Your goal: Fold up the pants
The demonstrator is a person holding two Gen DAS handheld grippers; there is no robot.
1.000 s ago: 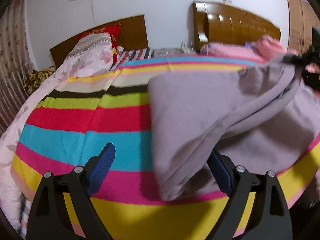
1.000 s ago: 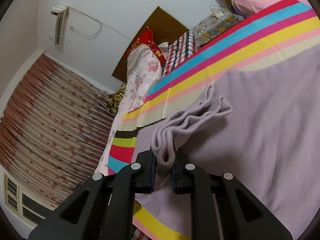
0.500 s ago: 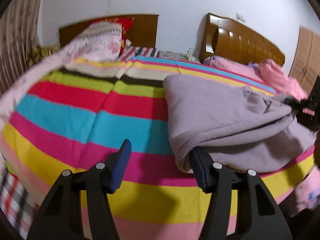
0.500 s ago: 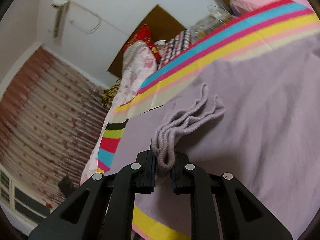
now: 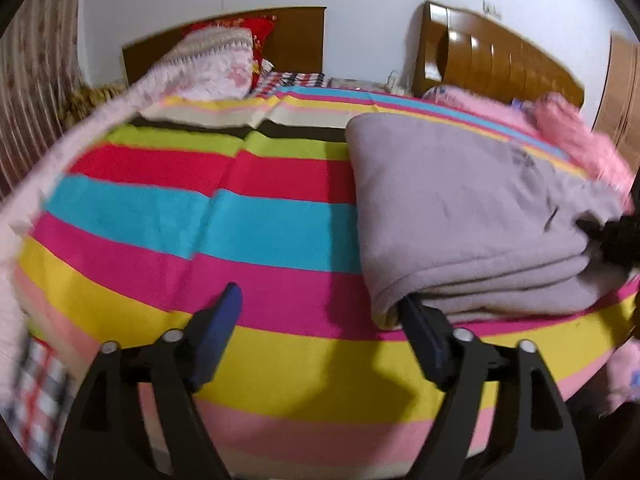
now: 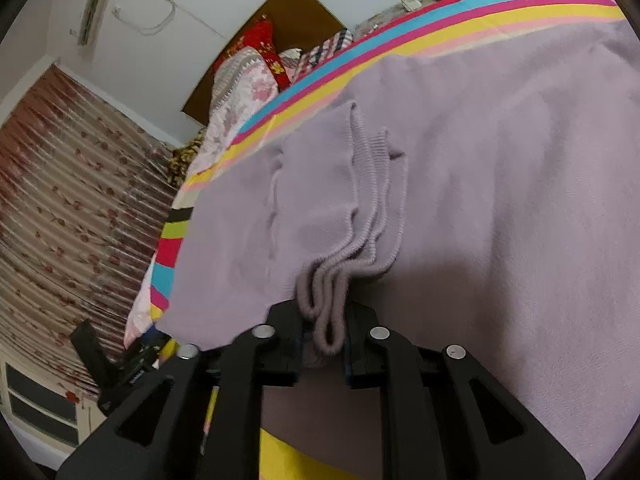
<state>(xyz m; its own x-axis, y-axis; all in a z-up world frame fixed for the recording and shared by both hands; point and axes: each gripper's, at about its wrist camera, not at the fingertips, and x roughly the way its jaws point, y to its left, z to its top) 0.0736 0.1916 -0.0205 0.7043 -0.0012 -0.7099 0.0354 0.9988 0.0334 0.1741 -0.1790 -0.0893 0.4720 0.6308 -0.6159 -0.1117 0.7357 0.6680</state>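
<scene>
The lilac pants [image 5: 460, 208] lie folded over in layers on the striped bedspread [image 5: 200, 216]. My left gripper [image 5: 320, 332] is open, just in front of the fold's near left corner, with its right finger [image 5: 420, 340] touching under that edge. In the right wrist view the pants [image 6: 500, 200] fill the frame. My right gripper [image 6: 322, 340] is shut on the ribbed cuffs [image 6: 344, 248] and holds them low over the folded cloth. It shows as a dark shape at the right edge of the left wrist view [image 5: 616, 236].
The bed has a pink floral quilt [image 5: 192, 72] and pillows at its far left, wooden headboards [image 5: 492, 60] behind, pink bedding [image 5: 576, 136] at the far right. Curtains [image 6: 60, 184] hang beyond the bed's left side.
My right gripper has carried the cuffs down across the pants, so the lifted leg section now lies flat as a fold. My left gripper stayed open and drew back from the fold's corner.
</scene>
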